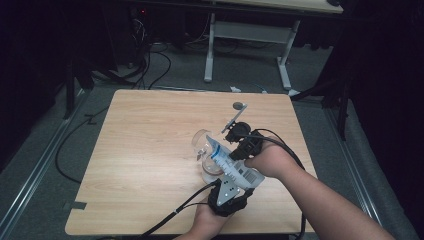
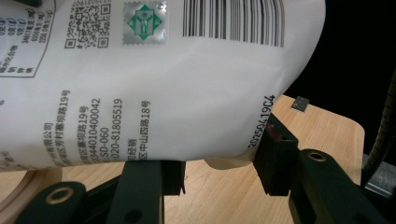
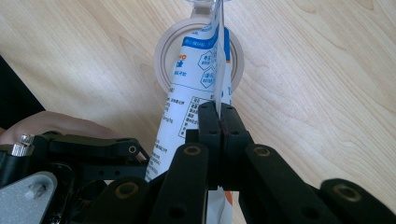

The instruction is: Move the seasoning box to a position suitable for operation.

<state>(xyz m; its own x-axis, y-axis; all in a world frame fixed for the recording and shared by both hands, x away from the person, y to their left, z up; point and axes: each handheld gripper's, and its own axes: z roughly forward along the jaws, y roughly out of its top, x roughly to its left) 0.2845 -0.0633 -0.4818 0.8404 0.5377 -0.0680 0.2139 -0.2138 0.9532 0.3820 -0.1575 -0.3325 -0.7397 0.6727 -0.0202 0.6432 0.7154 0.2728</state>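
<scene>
Two hand-held grippers are holding one white pouch (image 1: 235,162) over the tabletop (image 1: 150,150): the left hand-held gripper (image 1: 230,192), at six o'clock, is gripping its bottom half-open; the right hand-held gripper (image 3: 218,114), at three o'clock, is pinching its edge shut above a clear jar (image 1: 202,145).

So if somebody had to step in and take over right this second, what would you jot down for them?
Right gripper: shut on the pouch's thin side seam, holding it up over the jar.
Left gripper: jaws on either side of the pouch's bottom end; whether they press on it is unclear.
Things: the clear jar lies tipped on the table; the pouch's top end points at its mouth. A round lid-like ring lies on the wood under the pouch.
Done: pouch lifted and aimed.
Left: seemingly emptying the pouch into the jar; no contents are seen leaving.
</scene>
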